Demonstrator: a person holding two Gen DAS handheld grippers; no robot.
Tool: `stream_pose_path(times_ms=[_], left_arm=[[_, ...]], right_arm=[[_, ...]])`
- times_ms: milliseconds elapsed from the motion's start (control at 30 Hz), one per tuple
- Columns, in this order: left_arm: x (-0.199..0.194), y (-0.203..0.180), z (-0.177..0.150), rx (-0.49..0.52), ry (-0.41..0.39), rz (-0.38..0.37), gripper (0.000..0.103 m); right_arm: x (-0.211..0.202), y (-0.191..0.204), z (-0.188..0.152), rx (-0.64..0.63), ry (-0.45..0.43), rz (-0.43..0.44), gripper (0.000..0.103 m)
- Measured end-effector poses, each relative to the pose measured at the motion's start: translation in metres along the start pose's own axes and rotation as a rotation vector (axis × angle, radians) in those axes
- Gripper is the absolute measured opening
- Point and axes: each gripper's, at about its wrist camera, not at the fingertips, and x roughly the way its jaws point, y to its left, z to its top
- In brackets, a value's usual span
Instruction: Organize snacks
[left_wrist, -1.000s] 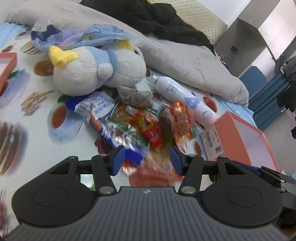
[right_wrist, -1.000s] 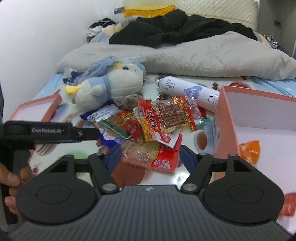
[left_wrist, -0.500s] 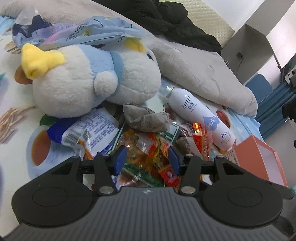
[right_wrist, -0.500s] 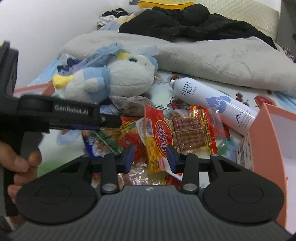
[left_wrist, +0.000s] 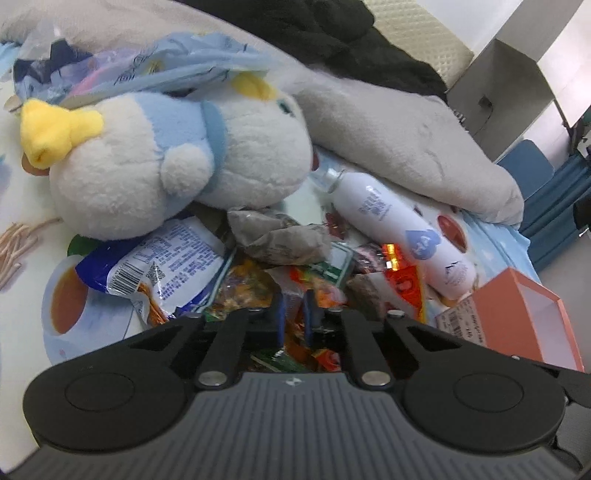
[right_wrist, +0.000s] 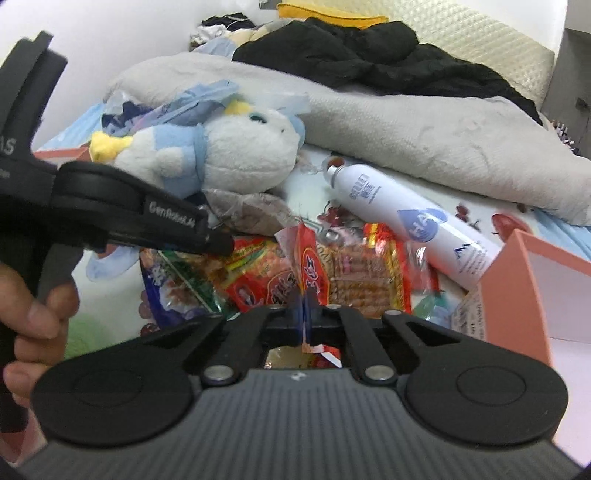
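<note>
Judging by the heap, I am near the start. The snack pile (right_wrist: 295, 266) lies loose on the bed sheet (left_wrist: 22, 206) at the centre of both views, in front of the plush toy (left_wrist: 166, 166) and beside the white spray bottle (right_wrist: 406, 218). My right tongs (right_wrist: 303, 306), low centre in the right view, have just been closing and now pinch the edge of a red-and-yellow packet (right_wrist: 308, 266). My left tongs (left_wrist: 293, 314) have just been closing too, nearly pressed together on an orange wrapper (left_wrist: 295, 332) in the pile. The orange box (right_wrist: 524, 280) at the right edge looks like the destination, I reckon; its visible interior is bare. Nearly every packet remains to be sorted.
</note>
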Motion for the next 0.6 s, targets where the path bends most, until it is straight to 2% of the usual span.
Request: stream_pose_path(times_ms=[333,600], left_arm=[[-0.051,-0.019,-0.022,0.022,-0.026,0.004,0.002],[-0.106,-0.011,-0.069,0.001,-0.020,0.027,0.002]], right_arm=[[-0.052,0.003,-0.006,-0.010,-0.041,-0.017,0.003],[-0.084,0.011,-0.034,0.044,-0.044,-0.008,0.005]])
